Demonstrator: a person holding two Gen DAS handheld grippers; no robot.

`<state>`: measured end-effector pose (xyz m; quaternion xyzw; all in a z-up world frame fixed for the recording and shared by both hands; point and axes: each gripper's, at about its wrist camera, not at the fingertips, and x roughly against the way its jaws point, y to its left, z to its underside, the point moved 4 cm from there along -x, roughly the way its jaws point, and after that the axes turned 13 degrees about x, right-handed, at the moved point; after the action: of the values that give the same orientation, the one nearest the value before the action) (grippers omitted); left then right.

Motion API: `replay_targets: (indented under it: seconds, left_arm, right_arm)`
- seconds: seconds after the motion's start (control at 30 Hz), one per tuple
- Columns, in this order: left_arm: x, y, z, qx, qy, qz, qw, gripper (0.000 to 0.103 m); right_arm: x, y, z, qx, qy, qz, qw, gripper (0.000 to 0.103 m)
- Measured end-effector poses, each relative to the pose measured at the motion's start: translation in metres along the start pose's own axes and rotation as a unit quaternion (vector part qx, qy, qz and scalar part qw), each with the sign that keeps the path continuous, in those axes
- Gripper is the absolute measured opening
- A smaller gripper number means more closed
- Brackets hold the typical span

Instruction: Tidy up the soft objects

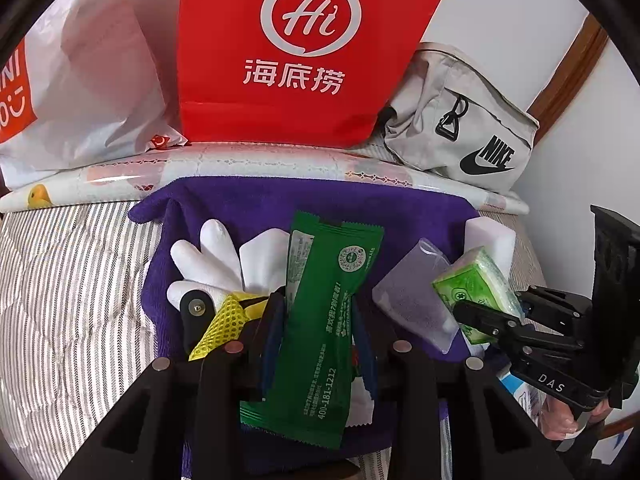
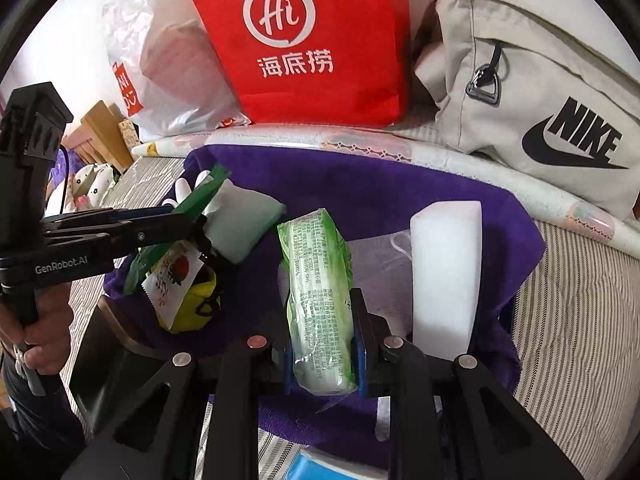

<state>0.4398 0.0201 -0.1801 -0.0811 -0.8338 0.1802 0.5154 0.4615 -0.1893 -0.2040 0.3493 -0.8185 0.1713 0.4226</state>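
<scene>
Left wrist view: the left claw point(image 1: 320, 320) grips a dark green sachet point(image 1: 320, 312) above the purple towel point(image 1: 360, 200) on the striped bed point(image 1: 72, 272).

Right wrist view: the right claw point(image 2: 322, 344) clenches a light green tissue pack point(image 2: 320, 296) over the towel, just beside a white sponge block point(image 2: 444, 272).

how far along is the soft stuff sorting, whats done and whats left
Done: nothing looks clearly sorted; items lie loose on the purple towel.

In hand: the left gripper is shut on a dark green foil sachet; the right gripper is shut on a light green tissue pack.

Left: white glove, white foam block, translucent pouch, yellow mesh item and a printed white sachet.
</scene>
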Motion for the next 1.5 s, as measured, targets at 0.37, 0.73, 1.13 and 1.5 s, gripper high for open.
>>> replay_targets:
  seconds: [0.37, 0.73, 1.13, 1.5]
  left_arm:
    - [0.009, -0.006, -0.004, -0.016, -0.011, -0.006, 0.9998, 0.054]
    - [0.041, 0.005, 0.000, 0.013, -0.025, -0.008, 0.9996, 0.056]
    - [0.121, -0.007, 0.038, 0.008, -0.068, -0.016, 0.9975, 0.066]
    - [0.195, -0.032, 0.104, -0.031, -0.100, -0.016, 0.9944, 0.090]
  right_arm:
    - [0.005, -0.002, -0.002, -0.015, -0.010, -0.005, 1.000, 0.050]
    - [0.039, 0.004, 0.009, -0.028, -0.026, -0.004, 0.999, 0.050]
    - [0.128, 0.040, 0.033, -0.015, -0.085, 0.041, 0.995, 0.065]
    - [0.199, 0.074, 0.073, -0.036, -0.115, 0.038, 0.992, 0.083]
